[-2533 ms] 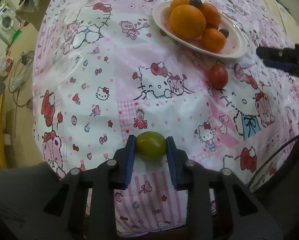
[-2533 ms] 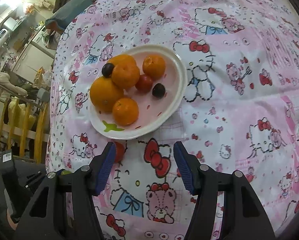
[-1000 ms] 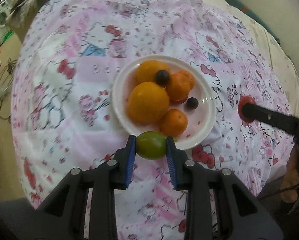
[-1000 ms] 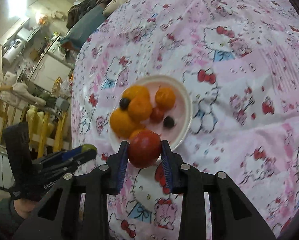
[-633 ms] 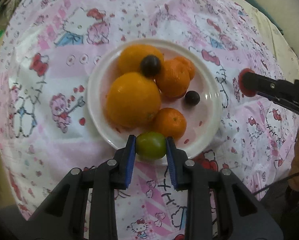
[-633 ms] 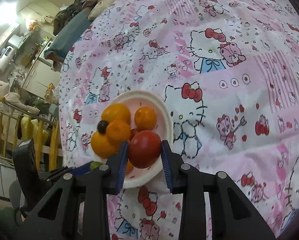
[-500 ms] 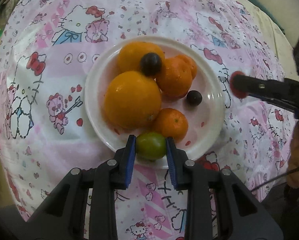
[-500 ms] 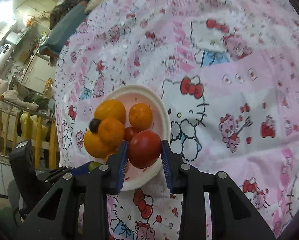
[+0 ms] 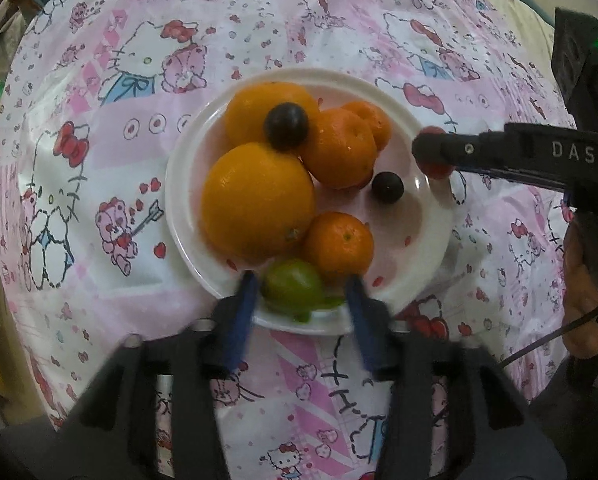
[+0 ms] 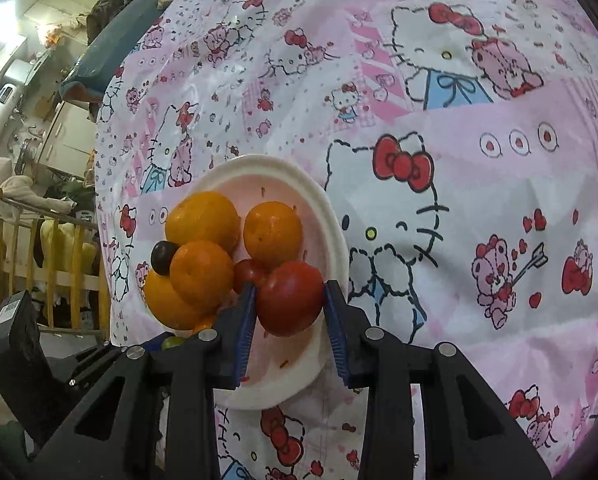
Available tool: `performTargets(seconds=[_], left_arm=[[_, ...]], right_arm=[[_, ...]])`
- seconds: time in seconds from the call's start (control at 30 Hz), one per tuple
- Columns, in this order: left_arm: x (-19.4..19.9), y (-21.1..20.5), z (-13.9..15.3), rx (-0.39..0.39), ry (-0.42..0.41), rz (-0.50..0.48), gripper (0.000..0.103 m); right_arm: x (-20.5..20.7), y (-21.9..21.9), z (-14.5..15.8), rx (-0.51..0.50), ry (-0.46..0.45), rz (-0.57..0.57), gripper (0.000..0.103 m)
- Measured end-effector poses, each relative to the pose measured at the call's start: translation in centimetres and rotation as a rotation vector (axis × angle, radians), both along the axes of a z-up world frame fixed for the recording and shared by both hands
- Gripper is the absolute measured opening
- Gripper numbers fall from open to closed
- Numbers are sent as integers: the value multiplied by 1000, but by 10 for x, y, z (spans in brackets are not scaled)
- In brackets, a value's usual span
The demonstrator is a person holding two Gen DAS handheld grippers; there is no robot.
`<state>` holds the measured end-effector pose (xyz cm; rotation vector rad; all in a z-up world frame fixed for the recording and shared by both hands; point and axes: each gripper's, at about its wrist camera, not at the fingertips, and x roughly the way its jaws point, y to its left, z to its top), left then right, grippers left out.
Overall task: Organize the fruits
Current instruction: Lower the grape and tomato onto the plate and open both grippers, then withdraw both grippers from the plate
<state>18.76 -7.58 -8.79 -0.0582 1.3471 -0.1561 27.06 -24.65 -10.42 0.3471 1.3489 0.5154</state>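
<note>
A white plate holds several oranges, two dark grapes and a green fruit at its near rim. My left gripper is open around the green fruit, its blue pads apart from it. My right gripper is shut on a red tomato over the plate's right side. The right gripper also shows in the left wrist view, with the tomato partly hidden behind a finger. A small red fruit lies among the oranges.
The plate sits on a pink Hello Kitty cloth over a round table. Kitchen clutter and a wooden rail lie beyond the table's left edge. A hand holds the right gripper's handle.
My left gripper opened and the green fruit now lies on the plate's near rim. My right gripper moved closer over the plate, still holding the tomato.
</note>
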Motion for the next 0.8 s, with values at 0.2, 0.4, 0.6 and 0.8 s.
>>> performTargets(seconds=[0.2, 0.4, 0.6, 0.8], left_arm=[[-3, -5, 7, 46, -30, -24, 60], [-14, 8, 21, 59, -62, -8, 60], [-33, 24, 53, 153, -207, 33, 60], [-58, 46, 88, 123, -324, 91, 60]], right_arm=[[-1, 3, 3, -5, -23, 14, 46], [-2, -6, 15, -2, -68, -21, 64], [-20, -15, 47, -36, -165, -52, 64], [-62, -8, 86, -71, -298, -51, 67]])
